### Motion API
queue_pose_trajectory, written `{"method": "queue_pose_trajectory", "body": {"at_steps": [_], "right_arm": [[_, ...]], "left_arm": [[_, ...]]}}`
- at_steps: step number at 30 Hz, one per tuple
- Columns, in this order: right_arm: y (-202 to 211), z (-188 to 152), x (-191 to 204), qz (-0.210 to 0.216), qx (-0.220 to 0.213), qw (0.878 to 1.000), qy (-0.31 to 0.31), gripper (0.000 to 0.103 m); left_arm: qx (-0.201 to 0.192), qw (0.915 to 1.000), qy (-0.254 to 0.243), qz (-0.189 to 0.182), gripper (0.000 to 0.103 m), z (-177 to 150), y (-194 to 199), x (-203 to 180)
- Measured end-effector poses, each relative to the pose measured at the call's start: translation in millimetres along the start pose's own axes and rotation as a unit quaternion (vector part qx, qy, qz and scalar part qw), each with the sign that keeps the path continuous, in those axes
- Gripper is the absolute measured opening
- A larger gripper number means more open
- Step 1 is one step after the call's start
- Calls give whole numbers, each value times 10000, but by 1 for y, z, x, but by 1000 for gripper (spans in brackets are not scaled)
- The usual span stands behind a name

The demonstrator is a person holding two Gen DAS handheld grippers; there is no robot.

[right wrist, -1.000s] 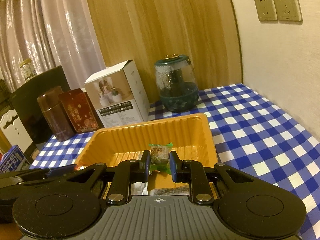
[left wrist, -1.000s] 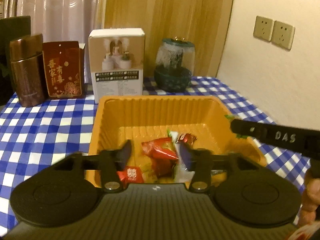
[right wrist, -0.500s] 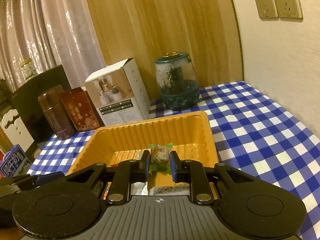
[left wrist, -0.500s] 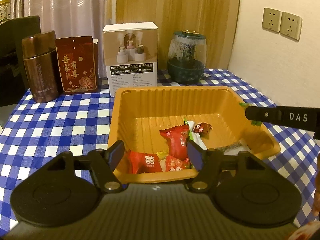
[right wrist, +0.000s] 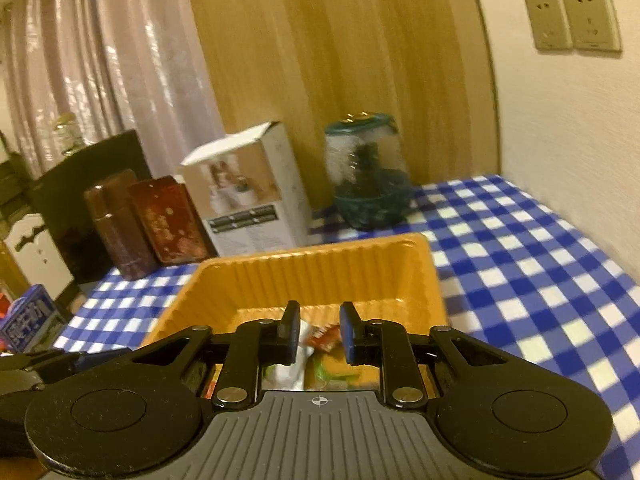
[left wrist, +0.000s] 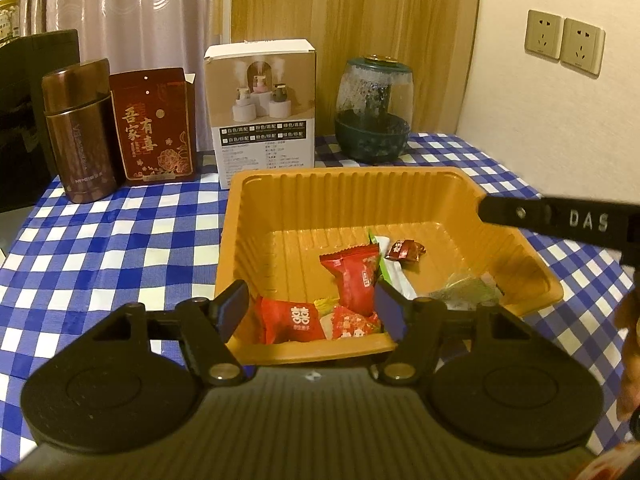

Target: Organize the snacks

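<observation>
Several wrapped snacks (left wrist: 354, 276) are seen in the orange tray (left wrist: 280, 216), the tallest red packet's long axis running front to back. The left gripper (left wrist: 312, 312) is held wide apart, the right gripper (right wrist: 318, 332) parted, empty.

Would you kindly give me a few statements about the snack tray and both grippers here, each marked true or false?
1. The left gripper is open, with nothing between its fingers. True.
2. The orange ribbed plastic tray holds no snacks. False: several wrapped snacks lie in it, including a red packet with a white double-happiness mark.
3. The right gripper clamps a green-wrapped snack. False: its jaws are apart and hold nothing; a green-wrapped snack lies in the tray.
4. The white cardboard box stands behind the tray on the blue-and-white checked tablecloth. True.
5. The dark green glass jar is inside the tray. False: it stands behind it.
</observation>
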State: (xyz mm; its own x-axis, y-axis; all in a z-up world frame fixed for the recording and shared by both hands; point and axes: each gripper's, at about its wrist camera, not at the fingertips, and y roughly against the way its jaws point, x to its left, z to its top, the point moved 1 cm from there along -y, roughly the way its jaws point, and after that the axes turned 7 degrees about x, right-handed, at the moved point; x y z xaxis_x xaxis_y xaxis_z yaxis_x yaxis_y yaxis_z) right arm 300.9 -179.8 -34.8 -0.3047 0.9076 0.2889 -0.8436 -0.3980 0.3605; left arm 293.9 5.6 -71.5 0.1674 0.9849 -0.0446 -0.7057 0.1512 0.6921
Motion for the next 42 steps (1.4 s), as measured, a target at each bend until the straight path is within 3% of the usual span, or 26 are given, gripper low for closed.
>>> {"method": "queue_pose_trajectory", "body": {"at_steps": [1,2,12,21,32,42], "right_arm": [[1,0,-3,33,-64,9999,-100,75],[3,1,-5,72,-143,9997,-188,81],[9,5,-21,-94,-140,9987,-477,81],[17,3,-12,-81,-213,9992,-337,81],[47,-24,-2,-161,-141,9998,-39,81],[68,-51,-2,-150,157,9992,-338,81]], "left_arm": [[7,10000,4,0,66,0,0,0],[13,10000,8,5,66,-1,-1,1],[-8,10000,44,-3,68,-1,0,3],[-16,10000,39,43,68,-4,3,6],[42,9999,165,-9,68,-23,25,19],[214,9991,364,-98,68,-48,50,22]]}}
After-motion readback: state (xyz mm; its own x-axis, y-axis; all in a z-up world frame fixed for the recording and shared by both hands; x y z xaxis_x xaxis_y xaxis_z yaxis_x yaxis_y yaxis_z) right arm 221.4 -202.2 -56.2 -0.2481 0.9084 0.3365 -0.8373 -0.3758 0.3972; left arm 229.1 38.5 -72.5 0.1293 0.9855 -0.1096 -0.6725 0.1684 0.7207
